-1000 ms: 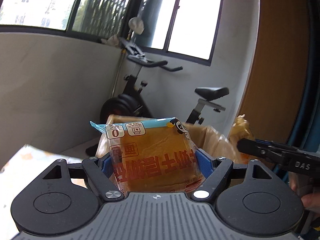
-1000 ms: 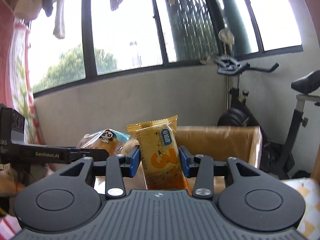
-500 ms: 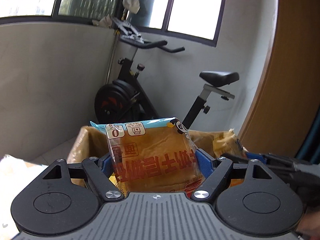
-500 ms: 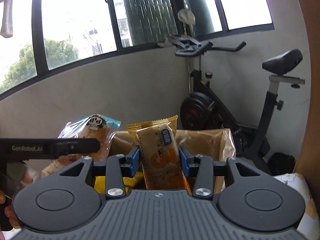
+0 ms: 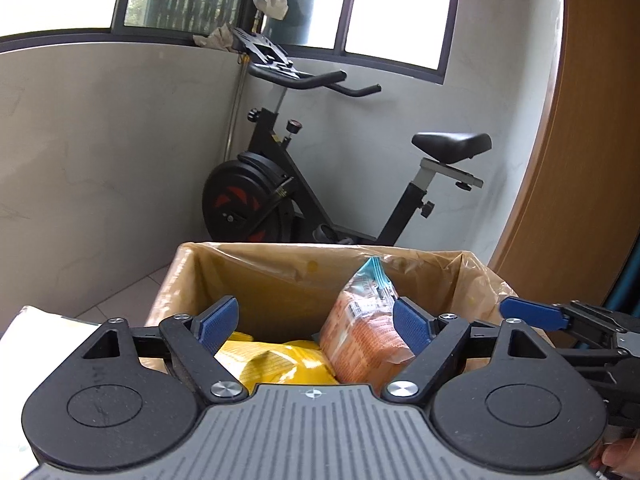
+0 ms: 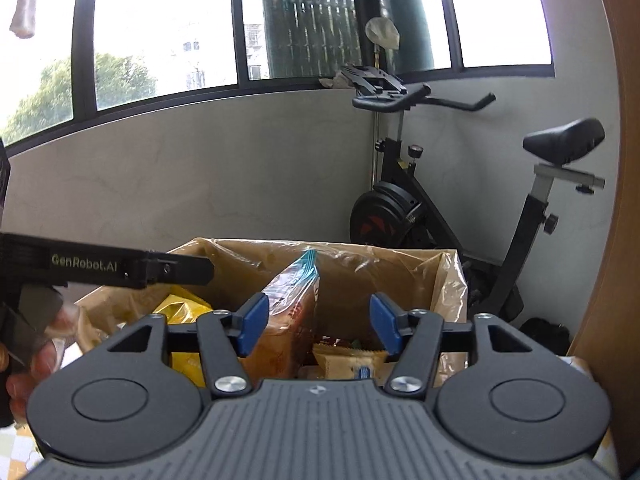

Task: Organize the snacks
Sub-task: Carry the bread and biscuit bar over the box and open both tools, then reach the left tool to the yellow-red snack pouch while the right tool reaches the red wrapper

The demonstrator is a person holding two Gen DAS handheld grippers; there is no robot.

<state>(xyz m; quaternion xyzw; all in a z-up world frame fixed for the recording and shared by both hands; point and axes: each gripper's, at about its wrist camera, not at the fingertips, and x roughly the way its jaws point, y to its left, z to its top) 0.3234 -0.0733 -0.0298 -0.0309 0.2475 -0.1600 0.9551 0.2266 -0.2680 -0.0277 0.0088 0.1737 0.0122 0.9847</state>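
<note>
Both grippers over snack box (image 5: 280, 280)
Left gripper (image 5: 316, 322) and right gripper (image 6: 316, 324) opening, nothing pinched; bread pack (image 5: 360, 332) at 1 o'clock of yellow bag (image 5: 276, 364).

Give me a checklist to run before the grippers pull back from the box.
1. Left gripper let go of bread pack: ok, jaws opening, though the pack leans on one pad.
2. Right gripper empty: ok, jaws opening, nothing between them.
3. Bread pack inside box: ok, standing on edge.
4. Yellow bar in box: ok, lying flat.
5. Grippers apart from each other: ok.
6. Snacks left outside the box: cannot tell.
</note>
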